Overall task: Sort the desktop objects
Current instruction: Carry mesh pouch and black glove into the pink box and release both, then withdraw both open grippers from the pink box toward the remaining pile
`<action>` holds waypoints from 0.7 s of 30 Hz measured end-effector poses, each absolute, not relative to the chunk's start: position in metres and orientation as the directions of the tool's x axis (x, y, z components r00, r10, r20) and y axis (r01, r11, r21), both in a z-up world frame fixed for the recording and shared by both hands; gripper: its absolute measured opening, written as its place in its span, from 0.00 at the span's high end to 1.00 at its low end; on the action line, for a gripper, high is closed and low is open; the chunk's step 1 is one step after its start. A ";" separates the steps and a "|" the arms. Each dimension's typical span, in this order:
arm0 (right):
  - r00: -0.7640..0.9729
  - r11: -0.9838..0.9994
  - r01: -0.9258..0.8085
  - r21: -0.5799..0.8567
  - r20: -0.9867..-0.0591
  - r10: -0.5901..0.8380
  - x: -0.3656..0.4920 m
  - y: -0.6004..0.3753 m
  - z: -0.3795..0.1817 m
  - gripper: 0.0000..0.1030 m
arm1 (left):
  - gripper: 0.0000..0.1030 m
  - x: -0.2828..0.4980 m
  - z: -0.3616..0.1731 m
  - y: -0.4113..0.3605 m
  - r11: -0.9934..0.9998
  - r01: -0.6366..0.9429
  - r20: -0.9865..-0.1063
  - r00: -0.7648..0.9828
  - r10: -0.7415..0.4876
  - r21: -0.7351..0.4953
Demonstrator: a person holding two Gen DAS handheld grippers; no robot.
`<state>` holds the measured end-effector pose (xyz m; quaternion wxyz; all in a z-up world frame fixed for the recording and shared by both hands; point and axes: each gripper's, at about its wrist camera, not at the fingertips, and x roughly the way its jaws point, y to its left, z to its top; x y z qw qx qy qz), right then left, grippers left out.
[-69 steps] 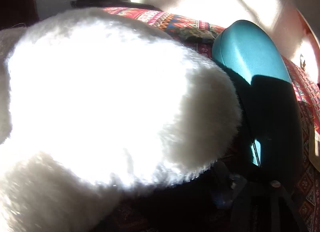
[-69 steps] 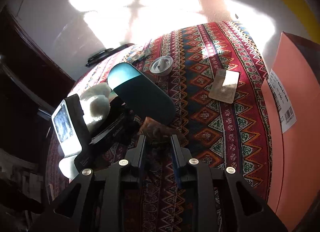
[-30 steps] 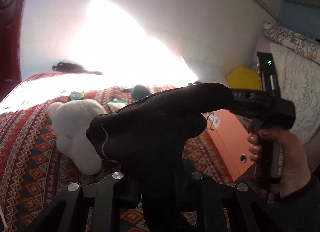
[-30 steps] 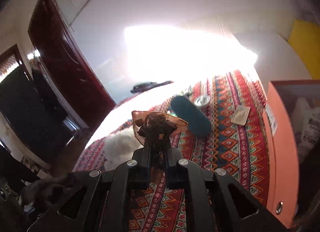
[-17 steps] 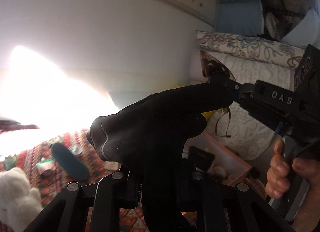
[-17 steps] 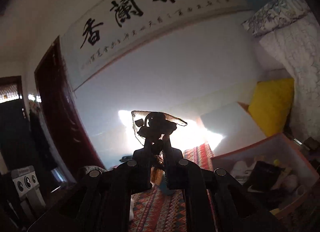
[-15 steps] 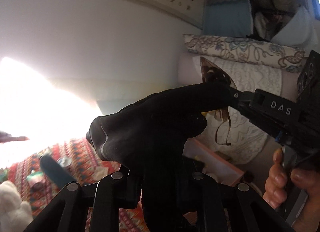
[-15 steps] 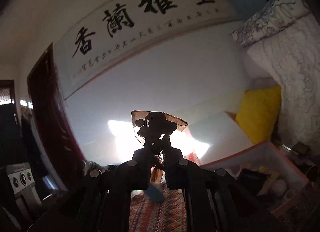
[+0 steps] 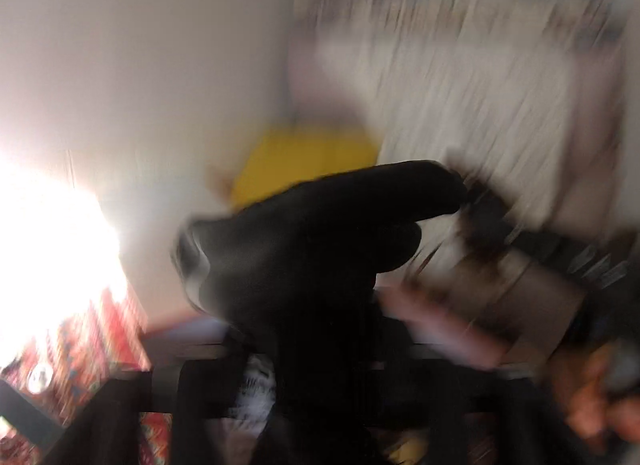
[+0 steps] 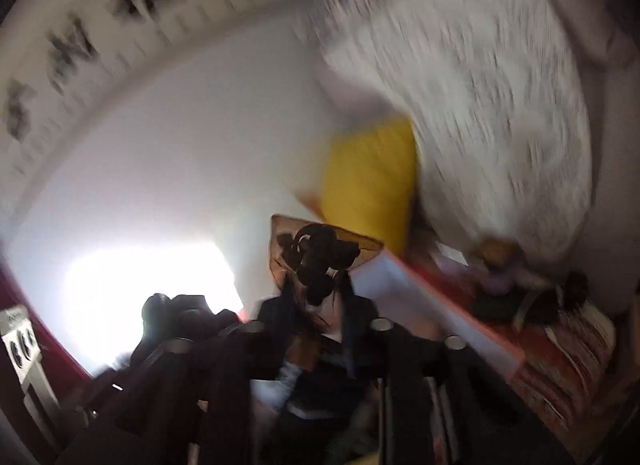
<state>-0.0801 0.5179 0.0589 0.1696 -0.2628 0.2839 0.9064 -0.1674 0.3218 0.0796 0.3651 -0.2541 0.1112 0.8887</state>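
Grippers raised: left gripper (image 9: 320, 361) clamps black glove (image 9: 320, 233), right gripper (image 10: 314, 305) pinches hair clip (image 10: 320, 257).

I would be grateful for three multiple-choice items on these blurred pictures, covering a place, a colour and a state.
1. In the right wrist view, where is the yellow cushion relative to the held brown translucent hair clip?
A. above it, to its right
B. below it
C. far to its left

2. What colour is the soft glove in the left hand-held gripper?
A. white
B. black
C. teal

3. What is the state of the right hand-held gripper?
A. open and empty
B. shut on the hair clip
C. resting on the cloth

Answers: 1 A, the cushion sits up and right of the clip; 2 B, the glove is uniformly dark; 3 B, the clip stands between its fingers.
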 end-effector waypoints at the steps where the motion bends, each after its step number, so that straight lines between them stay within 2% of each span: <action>1: -0.756 -0.760 -0.496 0.421 -0.640 0.139 -0.090 0.525 0.040 0.21 | 0.21 -0.178 0.063 0.331 -0.726 -0.687 -0.583 -0.603 0.545 0.032; 2: -0.719 -0.738 -0.526 0.422 -0.684 0.122 -0.096 0.532 0.023 0.21 | 0.21 -0.183 0.052 0.334 -0.737 -0.674 -0.609 -0.604 0.514 0.046; 5: -0.727 -0.733 -0.519 0.440 -0.678 0.108 -0.095 0.538 0.020 0.21 | 0.20 -0.187 0.046 0.322 -0.776 -0.630 -0.608 -0.627 0.487 0.028; 7: -0.751 -0.740 -0.511 0.438 -0.647 0.135 -0.088 0.535 0.029 0.21 | 0.09 -0.182 0.058 0.304 -0.794 -0.607 -0.571 -0.643 0.511 -0.027; 9: -0.763 -0.748 -0.502 0.433 -0.629 0.149 -0.084 0.527 0.036 0.19 | 0.03 -0.177 0.070 0.286 -0.818 -0.572 -0.537 -0.672 0.510 -0.059; 12: -0.778 -0.759 -0.485 0.433 -0.611 0.148 -0.082 0.518 0.044 0.19 | 0.03 -0.169 0.084 0.266 -0.833 -0.549 -0.509 -0.699 0.502 -0.067; 21: -0.838 -0.838 -0.405 0.365 -0.515 0.180 -0.088 0.454 0.088 0.18 | 0.03 -0.150 0.110 0.212 -0.871 -0.491 -0.466 -0.774 0.429 0.013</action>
